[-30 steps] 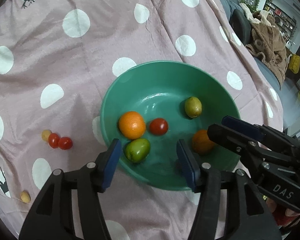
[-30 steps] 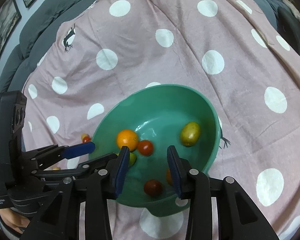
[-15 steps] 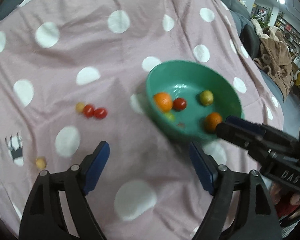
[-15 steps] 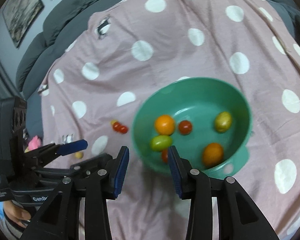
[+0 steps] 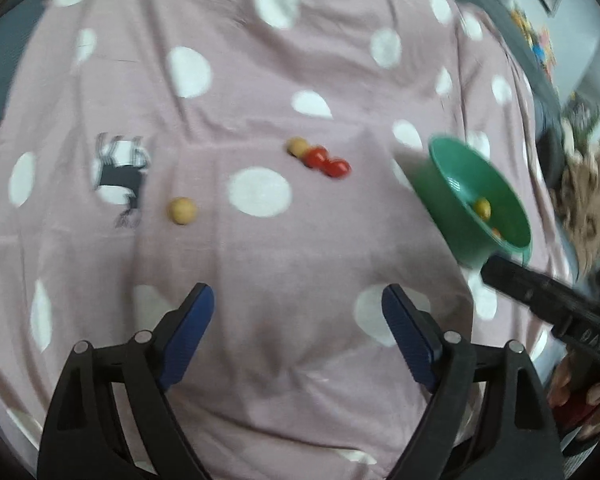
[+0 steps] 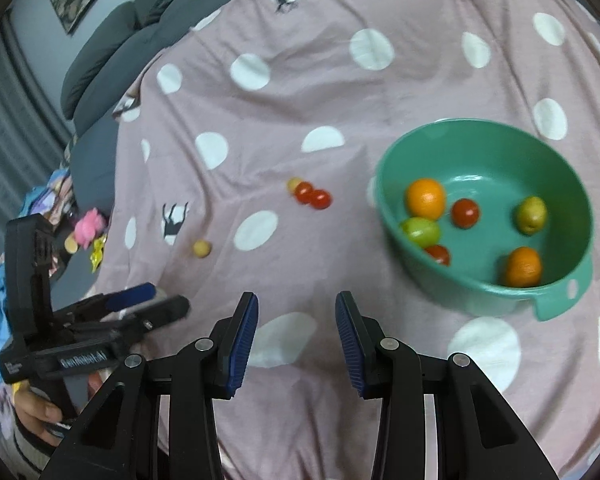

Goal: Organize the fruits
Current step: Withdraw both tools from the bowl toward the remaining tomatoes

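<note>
A green bowl point(image 6: 556, 280) on the pink polka-dot cloth holds several fruits: two oranges, two red tomatoes and two green fruits. It shows at the right of the left wrist view point(image 5: 440, 196). Two red cherry tomatoes point(image 5: 327, 162) and a small yellow fruit point(image 5: 297, 146) lie together on the cloth, also in the right wrist view point(image 6: 313, 196). A lone yellow fruit point(image 5: 182, 211) lies further left, in the right wrist view too point(image 6: 202, 247). My left gripper point(image 5: 298, 320) is open and empty above the cloth. My right gripper point(image 6: 296, 328) is open and empty.
A grey sofa back point(image 6: 112, 56) lies beyond the cloth's far edge. Toys and colourful items point(image 6: 86, 232) sit at the left edge of the cloth. A brown garment point(image 5: 584, 204) lies to the right of the bowl.
Both grippers have pulled back from the bowl and swung left. The bowl now sits to the right in both views and the loose fruits on the cloth have come toward the centre.
</note>
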`<state>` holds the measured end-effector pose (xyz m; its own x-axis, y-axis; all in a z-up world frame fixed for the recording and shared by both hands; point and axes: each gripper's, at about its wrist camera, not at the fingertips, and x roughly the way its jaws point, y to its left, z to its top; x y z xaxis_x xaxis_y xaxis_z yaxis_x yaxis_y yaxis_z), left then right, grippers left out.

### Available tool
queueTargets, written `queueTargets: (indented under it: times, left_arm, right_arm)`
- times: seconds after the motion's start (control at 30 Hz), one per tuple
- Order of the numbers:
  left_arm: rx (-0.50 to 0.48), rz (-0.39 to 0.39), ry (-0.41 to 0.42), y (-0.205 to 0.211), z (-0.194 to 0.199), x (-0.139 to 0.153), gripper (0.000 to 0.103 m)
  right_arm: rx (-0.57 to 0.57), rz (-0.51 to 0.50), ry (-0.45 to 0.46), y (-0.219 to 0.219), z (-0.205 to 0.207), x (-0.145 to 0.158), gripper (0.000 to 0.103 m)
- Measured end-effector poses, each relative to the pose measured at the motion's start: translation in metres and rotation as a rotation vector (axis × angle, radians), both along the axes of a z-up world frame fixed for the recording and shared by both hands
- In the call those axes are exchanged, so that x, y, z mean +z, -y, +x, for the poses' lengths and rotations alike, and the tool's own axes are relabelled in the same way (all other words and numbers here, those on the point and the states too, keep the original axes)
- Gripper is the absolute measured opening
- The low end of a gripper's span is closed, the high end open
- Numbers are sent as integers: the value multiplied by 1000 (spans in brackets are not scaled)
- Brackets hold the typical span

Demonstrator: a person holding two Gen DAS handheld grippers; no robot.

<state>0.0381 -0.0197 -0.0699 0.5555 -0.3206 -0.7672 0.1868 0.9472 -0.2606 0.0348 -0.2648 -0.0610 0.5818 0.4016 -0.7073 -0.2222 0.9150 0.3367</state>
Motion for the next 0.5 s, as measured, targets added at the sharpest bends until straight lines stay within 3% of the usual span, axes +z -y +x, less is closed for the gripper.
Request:
queueTargets:
  times: [0.07, 0.17, 0.27, 0.43, 0.5]
  left_arm:
    - [33, -58, 49, -18, -10, 11, 92]
    - [65, -85, 120, -34, -20, 27, 102]
    - [75, -140, 171, -48, -25, 41, 102]
    - [42, -211, 151, -60, -15, 49, 102]
    - [-36, -310, 122, -62, -4, 47, 102]
  right_arm:
    - [19, -3, -4, -8, 0, 0, 40]
    - [49, -15, -3, -19, -1, 0, 40]
    - [62, -19, -8, -27, 2, -1, 40]
    - [75, -34, -5, -36, 8, 0, 40]
    - [80, -47, -1, -39, 12, 1, 40]
